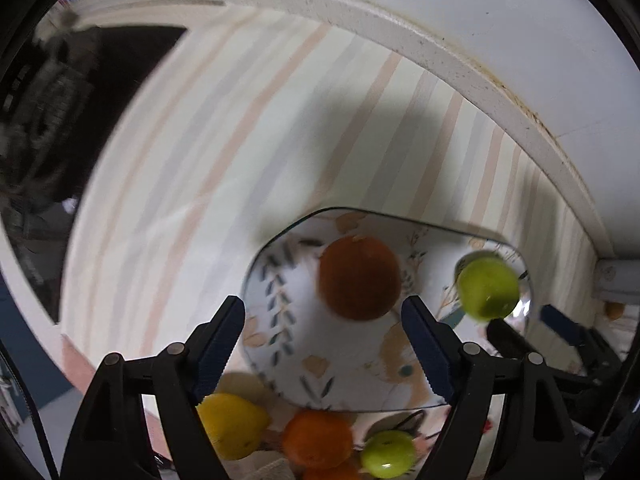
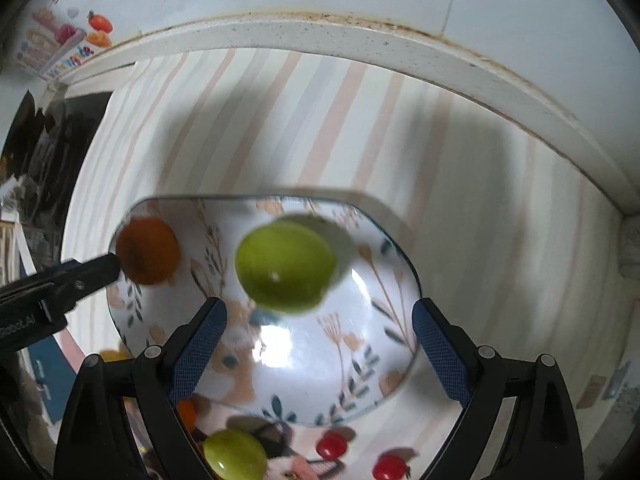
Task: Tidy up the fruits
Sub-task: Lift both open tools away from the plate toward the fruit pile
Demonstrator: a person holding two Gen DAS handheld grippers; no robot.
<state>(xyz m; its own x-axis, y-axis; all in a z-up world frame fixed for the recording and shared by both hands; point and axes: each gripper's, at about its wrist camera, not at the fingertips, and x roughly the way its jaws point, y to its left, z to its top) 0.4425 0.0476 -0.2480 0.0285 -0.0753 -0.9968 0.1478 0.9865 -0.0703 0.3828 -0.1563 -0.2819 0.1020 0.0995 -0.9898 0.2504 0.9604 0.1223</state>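
A floral plate (image 1: 280, 320) (image 2: 372, 360) lies on a striped cloth. An orange (image 1: 359, 278) (image 2: 147, 250) and a green fruit (image 1: 487, 287) (image 2: 285, 266) are over the plate, both blurred. My left gripper (image 1: 323, 332) is open and empty just before the orange. My right gripper (image 2: 319, 344) is open and empty just before the green fruit. Below the plate lie a lemon (image 1: 232, 426), another orange (image 1: 318, 438), a second green fruit (image 1: 387, 454) (image 2: 234, 455) and two small red fruits (image 2: 331, 445).
A white raised ledge (image 1: 460, 64) (image 2: 360, 40) and wall bound the cloth at the back and right. A dark opening (image 1: 72, 120) is at the left. The left gripper's finger (image 2: 80, 276) reaches in at the left of the right wrist view.
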